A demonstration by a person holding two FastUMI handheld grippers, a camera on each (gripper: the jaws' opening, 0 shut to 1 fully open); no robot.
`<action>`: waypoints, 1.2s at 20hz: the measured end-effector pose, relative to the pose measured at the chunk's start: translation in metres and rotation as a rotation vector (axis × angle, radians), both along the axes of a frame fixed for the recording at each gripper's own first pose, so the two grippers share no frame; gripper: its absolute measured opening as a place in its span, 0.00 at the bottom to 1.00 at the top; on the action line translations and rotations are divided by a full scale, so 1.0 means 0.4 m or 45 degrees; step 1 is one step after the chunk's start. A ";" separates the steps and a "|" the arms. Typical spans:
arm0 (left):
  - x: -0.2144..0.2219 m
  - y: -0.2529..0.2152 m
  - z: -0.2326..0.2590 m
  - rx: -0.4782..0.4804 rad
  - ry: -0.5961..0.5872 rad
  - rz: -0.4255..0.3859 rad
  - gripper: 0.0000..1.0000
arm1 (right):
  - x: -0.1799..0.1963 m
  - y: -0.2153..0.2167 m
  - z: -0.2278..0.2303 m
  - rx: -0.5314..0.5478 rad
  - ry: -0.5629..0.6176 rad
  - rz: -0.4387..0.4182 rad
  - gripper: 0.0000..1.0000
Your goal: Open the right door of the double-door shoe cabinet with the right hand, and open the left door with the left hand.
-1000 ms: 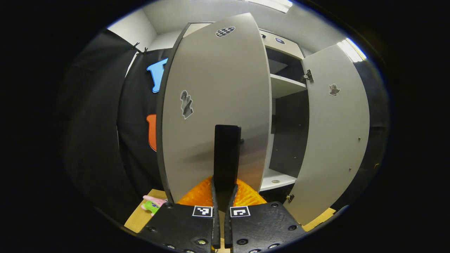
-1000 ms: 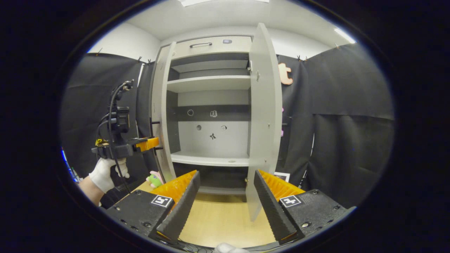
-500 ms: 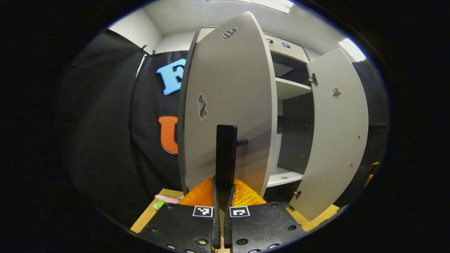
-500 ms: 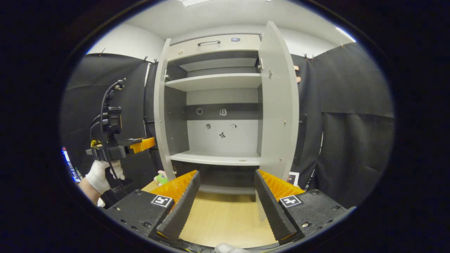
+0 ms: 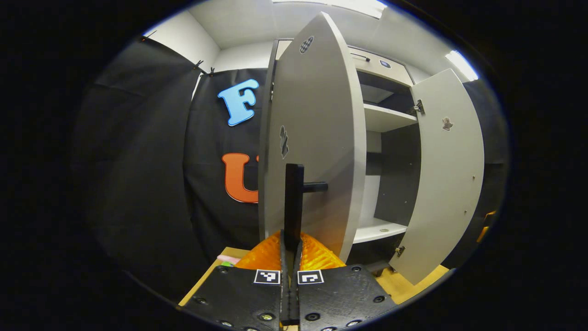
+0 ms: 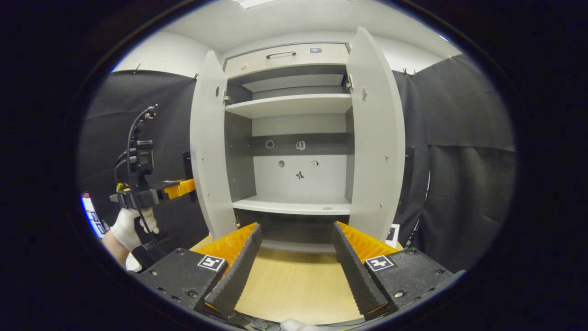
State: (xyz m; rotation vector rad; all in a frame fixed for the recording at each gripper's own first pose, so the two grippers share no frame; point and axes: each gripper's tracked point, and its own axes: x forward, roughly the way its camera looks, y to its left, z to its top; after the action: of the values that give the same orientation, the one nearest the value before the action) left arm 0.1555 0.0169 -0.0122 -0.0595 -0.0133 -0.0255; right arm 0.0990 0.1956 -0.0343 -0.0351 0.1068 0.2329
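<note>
Shoe cabinet (image 6: 294, 184) btwn left door (image 6: 206, 147) & right door (image 6: 376, 138); shelves (image 6: 289, 105) inside.

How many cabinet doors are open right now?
2. The left door is swung out, its handle clamped in the left claw. The right door is swung out too; the right claw is open, apart from it.

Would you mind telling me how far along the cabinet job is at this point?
Done: the right door stands wide open, and the right gripper is open and clear of it. In hand: the left gripper is shut on the left door's handle, with the left door swung well out. Left: probably just releasing the handle.
</note>
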 end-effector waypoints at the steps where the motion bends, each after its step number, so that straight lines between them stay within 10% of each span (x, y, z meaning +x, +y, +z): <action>1: 0.001 0.010 -0.006 -0.006 0.002 0.004 0.00 | 0.002 0.007 -0.001 -0.003 0.002 0.006 0.96; 23: -0.019 0.173 -0.016 0.032 -0.002 0.081 0.00 | 0.000 0.080 -0.003 -0.042 0.017 0.100 0.96; 24: -0.018 0.172 -0.016 0.030 -0.001 0.087 0.12 | -0.001 0.077 -0.004 -0.039 0.020 0.100 0.96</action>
State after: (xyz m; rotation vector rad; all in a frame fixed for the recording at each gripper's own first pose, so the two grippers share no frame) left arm 0.1482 0.0859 -0.0188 -0.0358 -0.0160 0.0423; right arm 0.0987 0.2263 -0.0358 -0.0680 0.1249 0.3100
